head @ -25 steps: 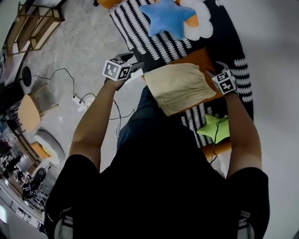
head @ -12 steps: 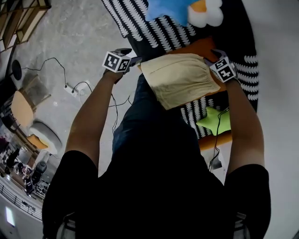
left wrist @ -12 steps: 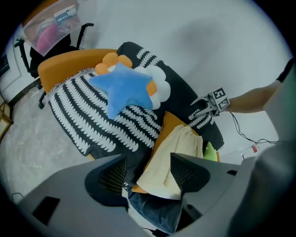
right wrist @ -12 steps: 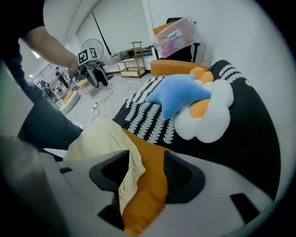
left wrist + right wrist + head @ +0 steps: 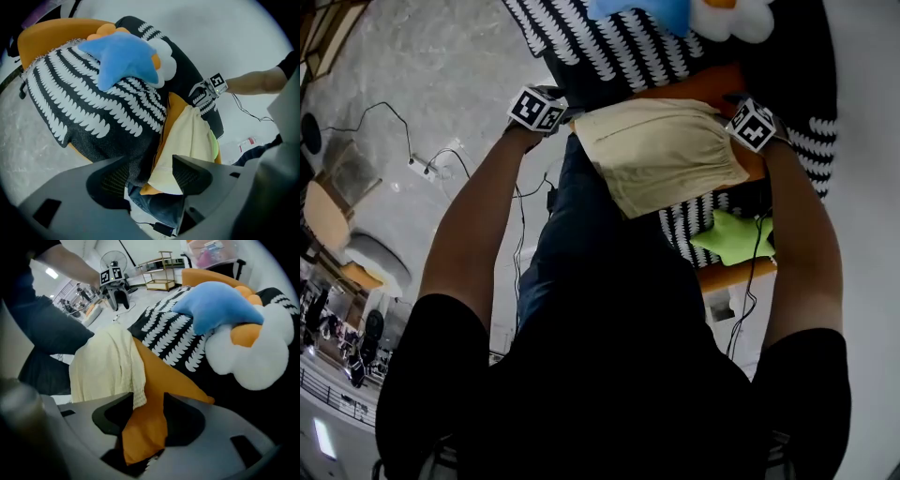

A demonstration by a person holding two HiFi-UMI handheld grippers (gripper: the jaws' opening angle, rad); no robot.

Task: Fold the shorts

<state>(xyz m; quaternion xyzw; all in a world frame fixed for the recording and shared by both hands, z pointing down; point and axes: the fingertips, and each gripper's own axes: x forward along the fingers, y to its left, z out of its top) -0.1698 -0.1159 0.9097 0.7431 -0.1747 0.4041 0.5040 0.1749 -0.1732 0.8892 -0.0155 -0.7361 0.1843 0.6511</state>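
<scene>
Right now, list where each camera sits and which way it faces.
Head view: on the person's head, looking steeply down at the cream shorts on the black-and-white cushion; torso, arms, left gripper and right gripper show.
Left gripper view: on the left gripper, facing across the shorts to the right gripper; its open jaws straddle a shorts corner.
Right gripper view: on the right gripper, facing the left gripper; its jaws, just closing, stand apart around orange cloth.
Shared: both gripper views show the blue star pillow.
</scene>
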